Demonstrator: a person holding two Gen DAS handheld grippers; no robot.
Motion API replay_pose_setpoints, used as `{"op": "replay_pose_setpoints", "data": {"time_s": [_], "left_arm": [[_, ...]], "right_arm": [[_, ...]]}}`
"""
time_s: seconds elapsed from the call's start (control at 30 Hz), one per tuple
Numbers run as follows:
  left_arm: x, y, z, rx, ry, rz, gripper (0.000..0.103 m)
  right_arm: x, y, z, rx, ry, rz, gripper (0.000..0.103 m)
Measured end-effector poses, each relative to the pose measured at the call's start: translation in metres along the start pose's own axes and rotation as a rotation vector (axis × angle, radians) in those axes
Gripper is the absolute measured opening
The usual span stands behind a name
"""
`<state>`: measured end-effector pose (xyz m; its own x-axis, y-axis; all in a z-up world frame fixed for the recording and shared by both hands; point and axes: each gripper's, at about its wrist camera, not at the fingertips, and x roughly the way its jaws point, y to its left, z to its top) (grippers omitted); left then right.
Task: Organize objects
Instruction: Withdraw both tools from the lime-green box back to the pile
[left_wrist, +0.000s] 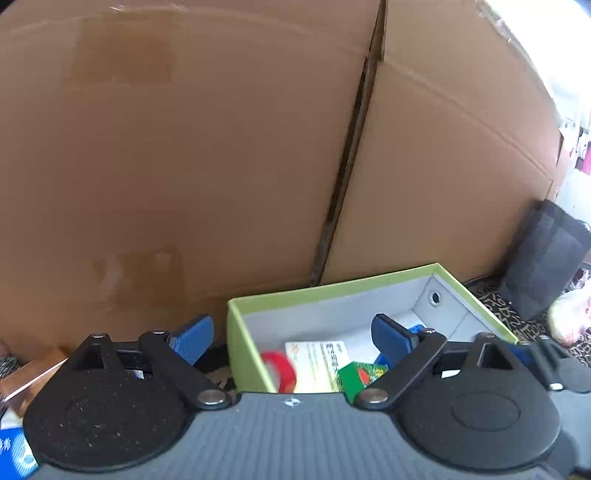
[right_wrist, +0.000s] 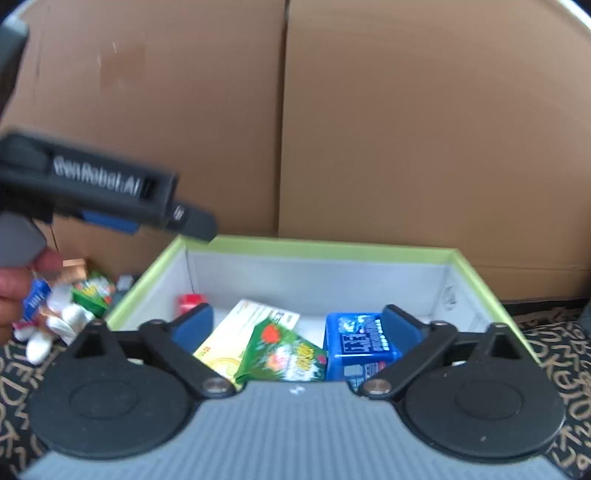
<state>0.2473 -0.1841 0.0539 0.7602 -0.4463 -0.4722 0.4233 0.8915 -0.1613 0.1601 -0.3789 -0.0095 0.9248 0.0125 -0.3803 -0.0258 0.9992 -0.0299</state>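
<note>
Right wrist: four items (right_wrist: 284, 350) boxed.

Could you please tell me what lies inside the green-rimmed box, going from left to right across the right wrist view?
Red item → pale yellow packet → green packet → blue packet, all inside the green-rimmed box.

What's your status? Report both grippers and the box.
Left gripper open, empty. Right gripper open, empty. Green box holds blue pack, green packet, yellow carton. More items outside, left.
</note>
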Motion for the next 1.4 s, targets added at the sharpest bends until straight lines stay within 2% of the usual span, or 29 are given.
{"op": "replay_pose_setpoints", "data": {"time_s": [0.13, 0.33, 0.53, 0.73, 0.9, 1.0, 1.1, 1.23, 1.4], "left_arm": [[-0.039, 0.008, -0.023, -0.018, -0.04, 0.011, 0.095], [-0.102, 0.03, -0.082, -0.062, -0.031, 0.026, 0.096], [-0.141, 0.059, -0.134, -0.114, 0.002, 0.113, 0.096], [-0.17, 0.111, -0.17, -0.219, 0.046, 0.257, 0.096], [-0.188, 0.15, -0.173, -0.321, 0.032, 0.296, 0.096], [-0.199, 0.165, -0.174, -0.341, 0.012, 0.31, 0.095], [-0.207, 0.181, -0.176, -0.347, 0.009, 0.31, 0.096], [-0.213, 0.207, -0.171, -0.322, 0.013, 0.366, 0.096], [-0.206, 0.248, -0.15, -0.321, -0.01, 0.424, 0.096]], "right_arm": [[-0.046, 0.004, -0.018, 0.037, -0.055, 0.005, 0.103], [-0.08, 0.045, -0.044, 0.089, -0.041, 0.082, 0.103], [-0.101, 0.087, -0.07, 0.109, 0.057, 0.173, 0.103], [-0.093, 0.127, -0.084, 0.053, 0.136, 0.262, 0.103], [-0.076, 0.166, -0.06, -0.091, 0.089, 0.392, 0.103], [-0.047, 0.193, -0.044, -0.215, 0.07, 0.508, 0.103], [-0.013, 0.22, -0.028, -0.357, 0.065, 0.586, 0.103], [0.04, 0.256, -0.006, -0.487, 0.103, 0.556, 0.103], [0.067, 0.285, 0.001, -0.63, 0.105, 0.563, 0.103]]}}
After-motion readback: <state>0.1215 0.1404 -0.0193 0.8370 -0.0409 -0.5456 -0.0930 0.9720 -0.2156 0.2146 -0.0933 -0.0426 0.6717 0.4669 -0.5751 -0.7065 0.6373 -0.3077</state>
